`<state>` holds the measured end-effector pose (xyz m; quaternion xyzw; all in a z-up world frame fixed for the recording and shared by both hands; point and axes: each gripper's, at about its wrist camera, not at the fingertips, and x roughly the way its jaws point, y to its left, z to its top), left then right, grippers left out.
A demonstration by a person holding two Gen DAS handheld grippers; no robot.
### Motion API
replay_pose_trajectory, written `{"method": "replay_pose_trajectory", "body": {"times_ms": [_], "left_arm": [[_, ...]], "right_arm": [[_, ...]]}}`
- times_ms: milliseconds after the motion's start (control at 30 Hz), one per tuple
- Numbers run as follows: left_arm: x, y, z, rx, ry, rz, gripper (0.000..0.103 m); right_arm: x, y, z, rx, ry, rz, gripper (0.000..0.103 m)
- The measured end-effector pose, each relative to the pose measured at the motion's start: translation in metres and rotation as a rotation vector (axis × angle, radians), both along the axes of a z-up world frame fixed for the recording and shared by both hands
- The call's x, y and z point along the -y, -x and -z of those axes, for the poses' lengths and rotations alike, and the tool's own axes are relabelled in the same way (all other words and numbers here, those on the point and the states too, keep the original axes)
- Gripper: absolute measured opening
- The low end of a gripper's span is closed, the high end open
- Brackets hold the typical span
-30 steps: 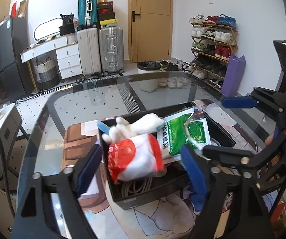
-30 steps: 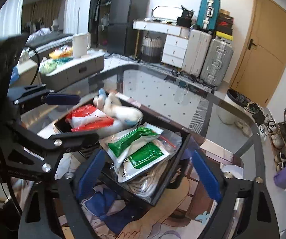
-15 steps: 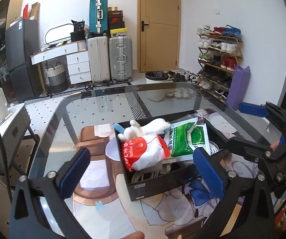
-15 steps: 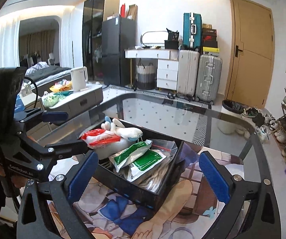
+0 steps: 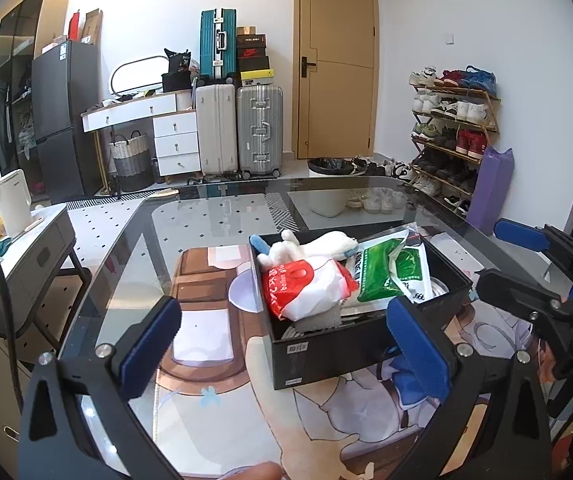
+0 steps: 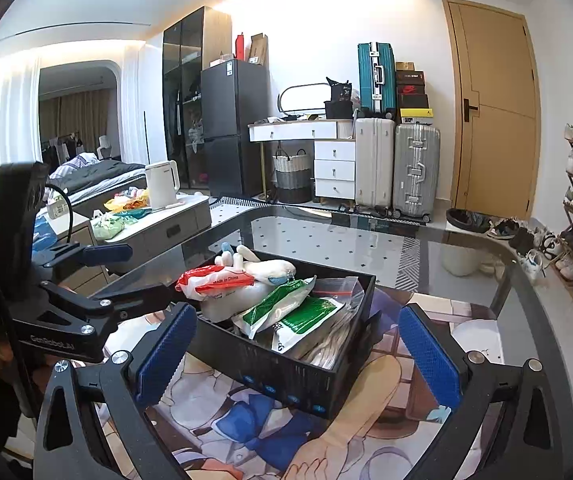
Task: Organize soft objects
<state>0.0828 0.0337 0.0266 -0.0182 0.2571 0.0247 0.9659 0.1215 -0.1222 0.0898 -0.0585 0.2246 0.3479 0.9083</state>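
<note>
**Both grippers spread above a filled black bin on the glass table**

Left wrist view: the left gripper (image 5: 286,340) hangs with its blue-padded fingers spread wide and nothing between them. Beyond it a black bin (image 5: 350,344) stands on a cartoon-printed mat (image 5: 214,400) that covers the near part of the dark glass table (image 5: 214,216). In the bin a red-and-white plastic bag (image 5: 306,288) lies toward the left, a white plush toy (image 5: 318,244) behind it, and green-and-white packets (image 5: 390,272) to the right. The right gripper (image 5: 526,260) shows at the right edge. Past the table stand silver and white suitcases (image 5: 242,128), a white drawer unit (image 5: 176,142), a tan door (image 5: 336,64) and a shoe rack (image 5: 452,132).

Right wrist view: the right gripper (image 6: 298,348) is also spread wide, empty, with the bin (image 6: 286,376) just ahead on the mat (image 6: 254,432). The bag (image 6: 214,280), plush (image 6: 262,268) and green packets (image 6: 294,312) fill it. The left gripper (image 6: 102,276) shows at the left, held apart from the bin. Behind are a black fridge (image 6: 234,128), a white kettle (image 6: 161,184) on a grey cabinet, and a bed (image 6: 94,176).
</note>
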Motion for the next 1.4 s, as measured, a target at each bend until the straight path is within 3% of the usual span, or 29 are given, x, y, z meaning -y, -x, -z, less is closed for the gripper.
{"method": "replay_pose_trajectory", "body": {"times_ms": [600,1400], "left_arm": [[-0.003,0.0,0.022,0.006,0.006,-0.023,0.103],[-0.002,0.003,0.021,0.027,0.006,-0.04,0.103]], "right_arm": [[-0.002,0.003,0.008,-0.002,-0.021,-0.028,0.102],[-0.007,0.007,0.018,0.007,-0.008,-0.036,0.102]]}}
